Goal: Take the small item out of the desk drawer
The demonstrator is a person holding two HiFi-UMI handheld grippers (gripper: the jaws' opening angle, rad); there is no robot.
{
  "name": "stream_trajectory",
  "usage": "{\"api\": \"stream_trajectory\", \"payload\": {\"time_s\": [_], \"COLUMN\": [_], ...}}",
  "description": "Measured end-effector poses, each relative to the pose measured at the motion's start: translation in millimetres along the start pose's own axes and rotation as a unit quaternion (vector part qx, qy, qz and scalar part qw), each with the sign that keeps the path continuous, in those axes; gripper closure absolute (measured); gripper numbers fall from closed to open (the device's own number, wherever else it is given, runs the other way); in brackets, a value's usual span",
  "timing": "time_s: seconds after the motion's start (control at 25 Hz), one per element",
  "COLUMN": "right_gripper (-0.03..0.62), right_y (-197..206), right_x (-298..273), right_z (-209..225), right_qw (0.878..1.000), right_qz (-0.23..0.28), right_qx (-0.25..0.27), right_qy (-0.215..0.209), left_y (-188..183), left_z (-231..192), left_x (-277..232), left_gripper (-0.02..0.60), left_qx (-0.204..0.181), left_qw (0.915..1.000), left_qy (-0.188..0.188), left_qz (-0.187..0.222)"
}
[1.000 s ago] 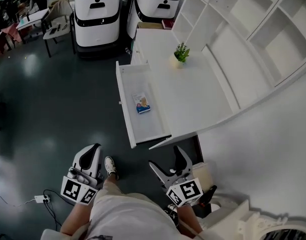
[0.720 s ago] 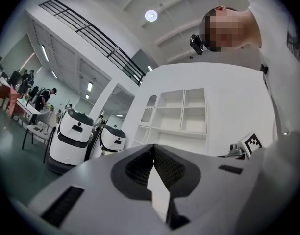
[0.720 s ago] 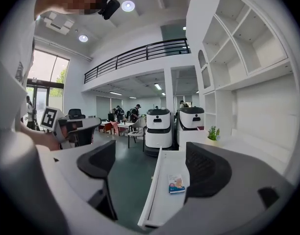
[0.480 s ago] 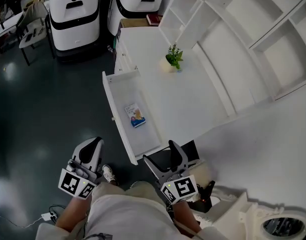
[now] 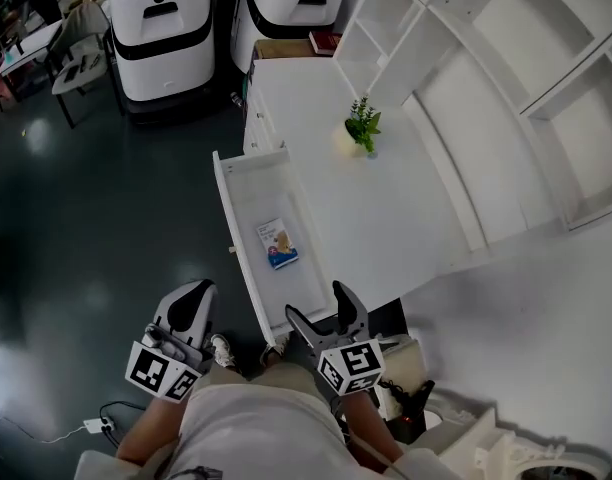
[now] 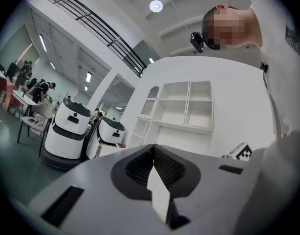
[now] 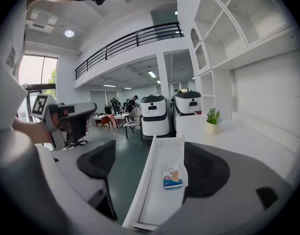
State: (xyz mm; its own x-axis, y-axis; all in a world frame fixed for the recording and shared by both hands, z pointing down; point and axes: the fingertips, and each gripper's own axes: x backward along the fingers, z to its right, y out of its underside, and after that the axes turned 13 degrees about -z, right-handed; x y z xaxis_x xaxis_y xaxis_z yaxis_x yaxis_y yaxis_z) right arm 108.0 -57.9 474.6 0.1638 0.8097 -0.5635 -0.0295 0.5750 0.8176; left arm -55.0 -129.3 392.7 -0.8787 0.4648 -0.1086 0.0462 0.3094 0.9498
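Down by the person's waist, both grippers are held low and point away from the body, toward the desk [image 5: 386, 203]. The left gripper [image 5: 191, 298] hangs over the dark floor, off to the left of the open drawer [image 5: 226, 203] and apart from it. Its own view shows the two jaws pressed together with nothing between them [image 6: 153, 165]. The right gripper [image 5: 316, 306] sits at the drawer's near end and is aimed along its length. Its jaws stand wide apart and empty [image 7: 151, 168], so the drawer shows through the gap between them.

Counting things up: one drawer, pulled well out from the desk's left edge, and one small item [image 5: 277, 244] inside it. It is a flat printed packet lying on the drawer floor about halfway along, nearer the desk side, well ahead of the right gripper's fingertips [image 7: 172, 176] and untouched. On the desktop there is one little potted plant [image 5: 361, 128], and one reddish book [image 5: 324, 41] at the far end. Beyond the desk stand two white machines with dark bands: one [image 5: 158, 28] to the left, the other [image 5: 291, 8] beside it.
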Motion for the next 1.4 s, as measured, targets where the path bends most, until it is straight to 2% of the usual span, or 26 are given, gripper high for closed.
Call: {"api": "stream_trajectory", "payload": {"time_s": [0.2,0.48,0.84,1.4], "right_gripper": [0.148,0.148,0.146,0.135], "right_y": [18,44,93,133], "right_x": [-42,-113,-205,-283], "right_z": [25,41,65,95], "right_qw": [0.999,0.995,0.985,0.975], "right_qz": [-0.035,-0.086,-0.16,-0.214], "right_qx": [0.006,0.023,0.05,0.049], "right_qy": [-0.02,-0.046,-0.043,-0.038], "left_y": [-3,6,19,53], "left_z": [-2,-15,-29,-29], "left_x": [-3,2,3,11], "left_gripper": [0.565,0.565,0.565,0.565], "left_qx": [-0.011,-0.003,0.002,0.025], "left_qw": [0.9993,0.9962,0.9908,0.9816], "left_qy": [-0.034,-0.086,-0.132,-0.18], "left_qz": [0.0,-0.01,-0.031,-0.06]}}
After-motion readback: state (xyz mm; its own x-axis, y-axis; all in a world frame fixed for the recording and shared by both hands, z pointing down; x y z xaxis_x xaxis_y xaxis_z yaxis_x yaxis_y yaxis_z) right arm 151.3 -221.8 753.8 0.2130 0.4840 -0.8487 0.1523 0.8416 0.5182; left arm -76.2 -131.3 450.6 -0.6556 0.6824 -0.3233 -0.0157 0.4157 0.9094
